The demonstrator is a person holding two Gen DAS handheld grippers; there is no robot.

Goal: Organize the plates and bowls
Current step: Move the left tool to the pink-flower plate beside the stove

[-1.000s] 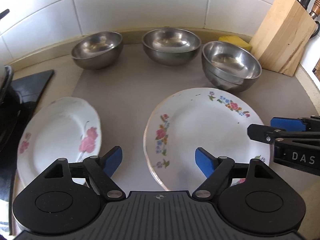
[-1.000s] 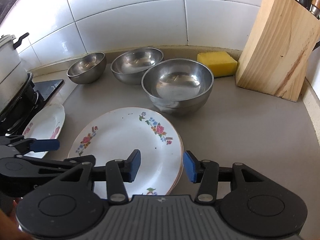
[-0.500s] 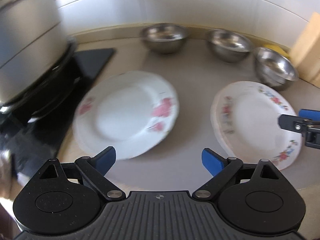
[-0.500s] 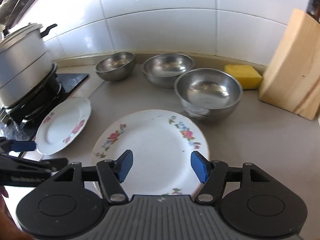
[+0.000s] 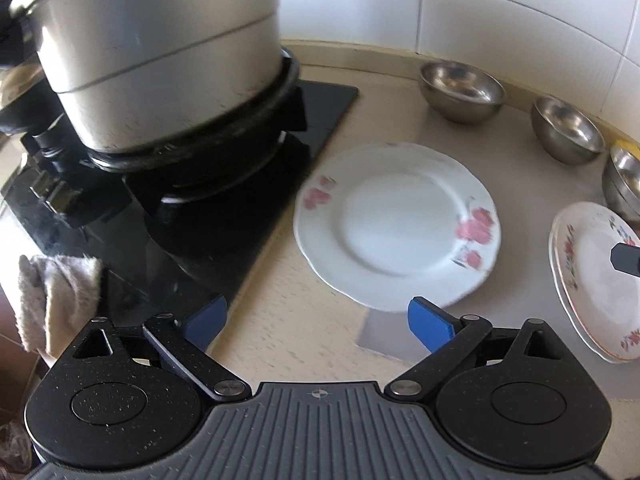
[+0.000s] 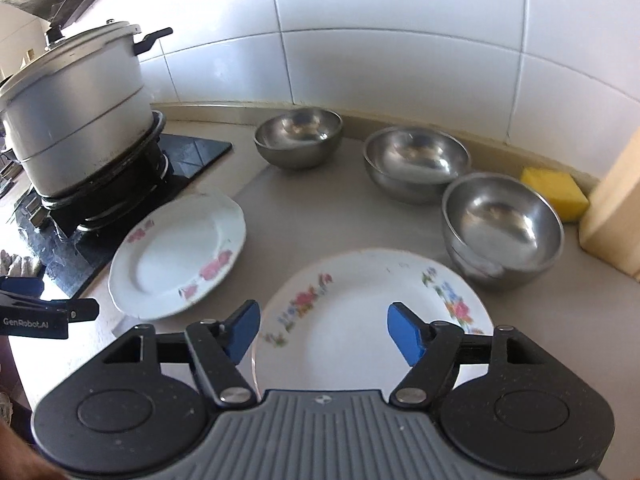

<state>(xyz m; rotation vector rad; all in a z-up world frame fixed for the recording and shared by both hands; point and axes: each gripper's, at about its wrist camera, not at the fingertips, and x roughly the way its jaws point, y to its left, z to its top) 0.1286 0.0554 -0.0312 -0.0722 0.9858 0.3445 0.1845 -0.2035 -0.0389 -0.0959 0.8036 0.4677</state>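
Note:
A white plate with pink roses [image 5: 396,224] [image 6: 178,254] lies flat on the counter beside the stove. My left gripper [image 5: 316,322] hovers just in front of its near rim, jaws wide and still opening, with nothing between them. To the right sits a stack of floral plates [image 6: 372,320] [image 5: 596,280]. My right gripper [image 6: 322,332] is above that stack, jaws opening and empty. Along the back wall stand a steel bowl [image 6: 298,142] [image 5: 462,90], a second one [image 6: 416,162] [image 5: 568,130], and nearer right a stack of bowls [image 6: 502,226] [image 5: 624,184].
A large lidded metal pot [image 5: 152,52] [image 6: 76,112] sits on the black stove [image 5: 192,216] at the left, close to the rose plate. A cloth [image 5: 56,296] hangs at the stove's near edge. A yellow sponge [image 6: 554,192] and a wooden block [image 6: 616,204] are at the right.
My left gripper has swung left from the floral stack to the rose plate and opened wider. My right gripper has opened and drawn back slightly; its view has turned left.

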